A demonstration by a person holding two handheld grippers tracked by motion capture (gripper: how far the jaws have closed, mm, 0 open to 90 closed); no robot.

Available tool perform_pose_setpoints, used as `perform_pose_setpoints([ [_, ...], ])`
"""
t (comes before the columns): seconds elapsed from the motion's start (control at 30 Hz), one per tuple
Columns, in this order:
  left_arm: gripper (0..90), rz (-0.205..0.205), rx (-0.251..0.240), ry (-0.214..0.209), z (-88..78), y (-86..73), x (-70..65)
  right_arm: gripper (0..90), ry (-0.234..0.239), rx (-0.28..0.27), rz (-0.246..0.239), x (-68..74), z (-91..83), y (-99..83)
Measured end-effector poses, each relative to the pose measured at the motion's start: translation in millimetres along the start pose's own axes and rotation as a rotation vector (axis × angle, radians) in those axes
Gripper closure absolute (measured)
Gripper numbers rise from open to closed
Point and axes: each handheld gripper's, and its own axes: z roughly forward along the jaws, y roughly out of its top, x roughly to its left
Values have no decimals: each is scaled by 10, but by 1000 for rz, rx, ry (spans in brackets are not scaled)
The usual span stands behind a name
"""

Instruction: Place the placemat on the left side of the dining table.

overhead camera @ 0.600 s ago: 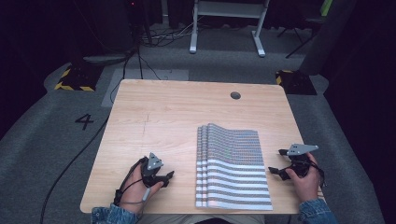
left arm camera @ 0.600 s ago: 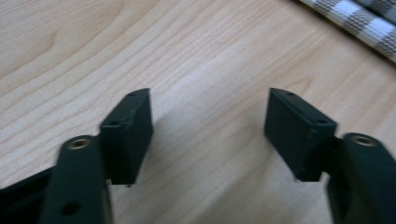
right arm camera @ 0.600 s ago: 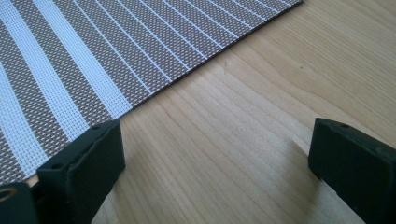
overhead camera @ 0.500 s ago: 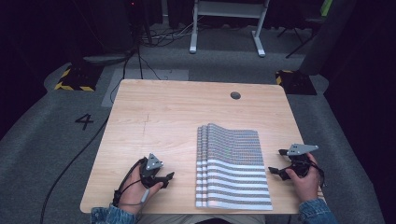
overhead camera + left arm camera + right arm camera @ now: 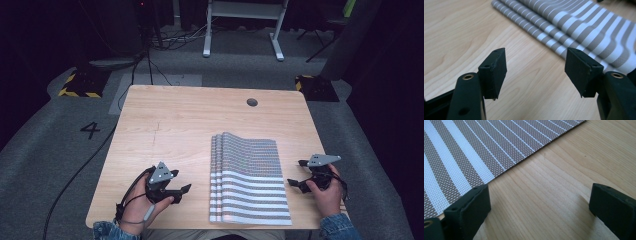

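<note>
High view: on the table [image 5: 175, 125] a striped mat [image 5: 252, 180] is seen lying flat near the front edge, its left side bunched in folds. It is judged thin, light and bendy. An edge is best pinched. The left gripper [image 5: 181, 192] and right gripper [image 5: 296, 174] are spread wide, nothing held.

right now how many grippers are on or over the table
2. The left gripper is near the table's front-left corner, left of the striped mat; the right gripper is at the mat's right edge. Both stand open.
</note>
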Motion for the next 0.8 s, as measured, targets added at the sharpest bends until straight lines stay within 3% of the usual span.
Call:
perform_pose_setpoints([
  [0.17, 346, 0, -15, -31, -15, 83, -92, 39, 0, 0, 0, 0, 0, 0],
  [0.33, 342, -7, -23, -61, 92, 179, -145, 39, 0, 0, 0, -1, 0, 0],
  [0.6, 337, -7, 2, -149, 507, 379, -259, 39, 0, 0, 0, 0, 0, 0],
  [0.8, 337, -9, 22, -170, 814, 482, -313, 39, 0, 0, 0, 0, 0, 0],
])
